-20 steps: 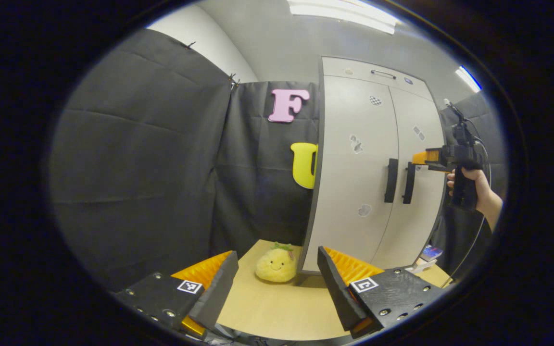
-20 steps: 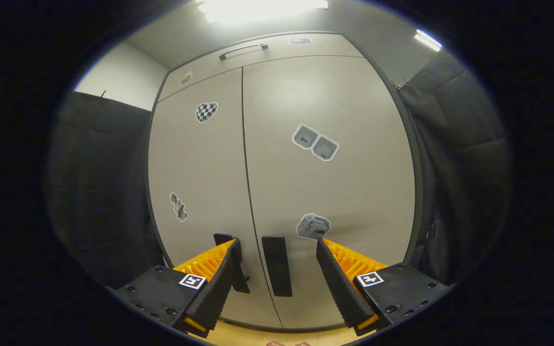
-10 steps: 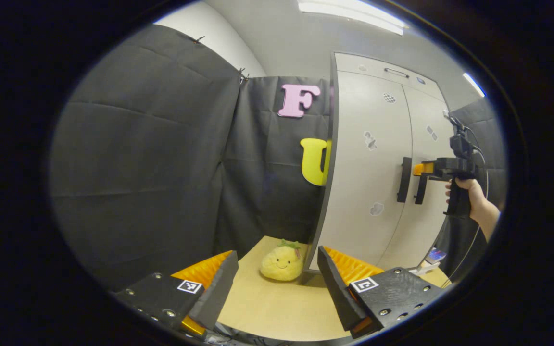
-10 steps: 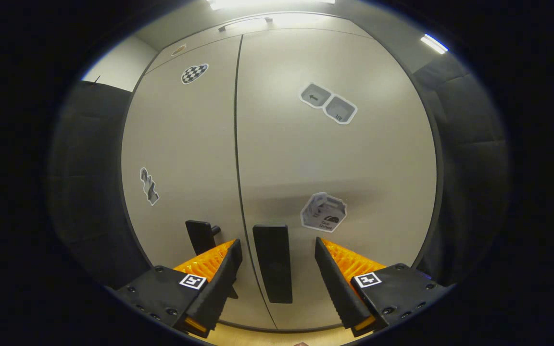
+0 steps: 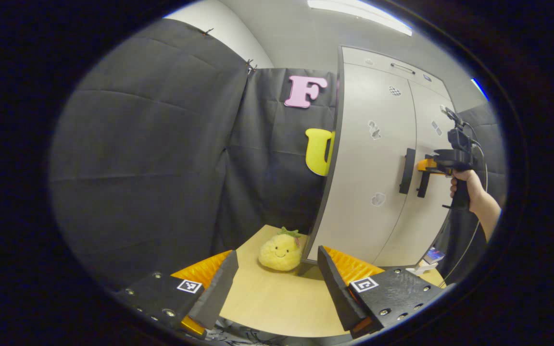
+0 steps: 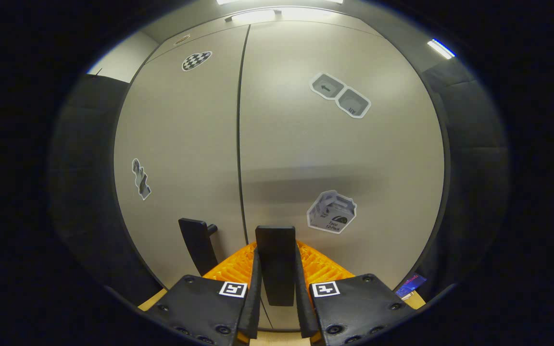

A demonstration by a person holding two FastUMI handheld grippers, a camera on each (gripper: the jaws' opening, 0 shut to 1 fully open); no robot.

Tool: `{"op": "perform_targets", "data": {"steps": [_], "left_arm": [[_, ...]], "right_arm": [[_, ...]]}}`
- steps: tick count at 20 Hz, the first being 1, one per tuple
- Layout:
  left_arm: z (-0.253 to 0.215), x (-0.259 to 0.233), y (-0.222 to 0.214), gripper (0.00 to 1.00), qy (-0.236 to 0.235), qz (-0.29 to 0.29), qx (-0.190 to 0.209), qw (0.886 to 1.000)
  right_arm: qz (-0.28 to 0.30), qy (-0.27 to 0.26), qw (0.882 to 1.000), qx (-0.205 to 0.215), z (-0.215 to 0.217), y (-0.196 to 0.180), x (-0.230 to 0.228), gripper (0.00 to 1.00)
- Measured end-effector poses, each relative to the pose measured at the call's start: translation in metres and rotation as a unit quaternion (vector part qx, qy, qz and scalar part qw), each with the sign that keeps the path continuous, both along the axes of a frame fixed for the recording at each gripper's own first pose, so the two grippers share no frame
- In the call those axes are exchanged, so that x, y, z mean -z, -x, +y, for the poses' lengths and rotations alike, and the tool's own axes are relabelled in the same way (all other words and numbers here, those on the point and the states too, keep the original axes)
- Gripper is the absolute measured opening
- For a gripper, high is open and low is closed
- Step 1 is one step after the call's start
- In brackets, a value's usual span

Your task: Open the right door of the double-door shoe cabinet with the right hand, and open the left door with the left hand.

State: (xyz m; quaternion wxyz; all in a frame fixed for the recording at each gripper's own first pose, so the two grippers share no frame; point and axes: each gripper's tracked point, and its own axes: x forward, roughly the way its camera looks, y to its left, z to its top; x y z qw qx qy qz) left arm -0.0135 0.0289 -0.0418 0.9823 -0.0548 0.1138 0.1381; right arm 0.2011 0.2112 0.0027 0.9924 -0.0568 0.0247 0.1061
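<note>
The beige double-door shoe cabinet (image 6: 306, 158) stands before me with both doors closed. In the right gripper view my right gripper (image 6: 277, 288) is shut on the right door's black handle (image 6: 276, 259), both pads pressing its sides. The left door's handle (image 6: 197, 242) sits just to its left, untouched. In the left gripper view my left gripper (image 5: 277, 283) hangs open over the table, well short of the cabinet (image 5: 373, 158). Farther off a hand holds the right gripper (image 5: 428, 166) at the right handle (image 5: 422, 185), beside the left handle (image 5: 407, 170).
A yellow plush toy (image 5: 278, 250) sits on the wooden table (image 5: 277, 307) at the cabinet's left corner. Black cloth walls close in on both sides. Small items (image 5: 428, 259) lie on the table at the cabinet's right foot.
My right gripper moved forward and closed on the right door's handle. My left gripper drifted slightly, staying open.
</note>
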Motion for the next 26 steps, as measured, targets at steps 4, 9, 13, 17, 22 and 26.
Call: {"op": "perform_targets", "data": {"steps": [4, 9, 13, 17, 22, 26], "left_arm": [[0.001, -0.001, -0.004, 0.95, 0.009, 0.004, -0.009, 1.000], [-0.001, -0.023, -0.002, 0.94, -0.025, -0.007, 0.001, 1.000], [-0.005, -0.034, 0.013, 0.94, -0.020, -0.012, -0.002, 1.000], [-0.019, -0.037, 0.044, 0.95, -0.020, -0.011, -0.003, 1.000], [-0.033, -0.038, 0.051, 0.95, -0.026, -0.003, 0.003, 1.000], [-0.049, -0.048, 0.039, 0.94, -0.034, -0.006, 0.018, 0.999]], "right_arm": [[0.023, -0.020, 0.999, -0.029, 0.002, -0.002, 0.000, 0.13], [0.025, -0.010, 0.999, -0.043, 0.000, 0.003, 0.003, 0.10], [0.025, -0.011, 0.998, -0.057, -0.003, 0.020, 0.003, 0.09], [0.021, -0.009, 0.997, -0.068, -0.011, 0.038, 0.004, 0.09], [0.018, -0.012, 0.996, -0.084, -0.023, 0.057, 0.003, 0.10], [0.013, -0.024, 0.995, -0.098, -0.031, 0.070, 0.003, 0.10]]}}
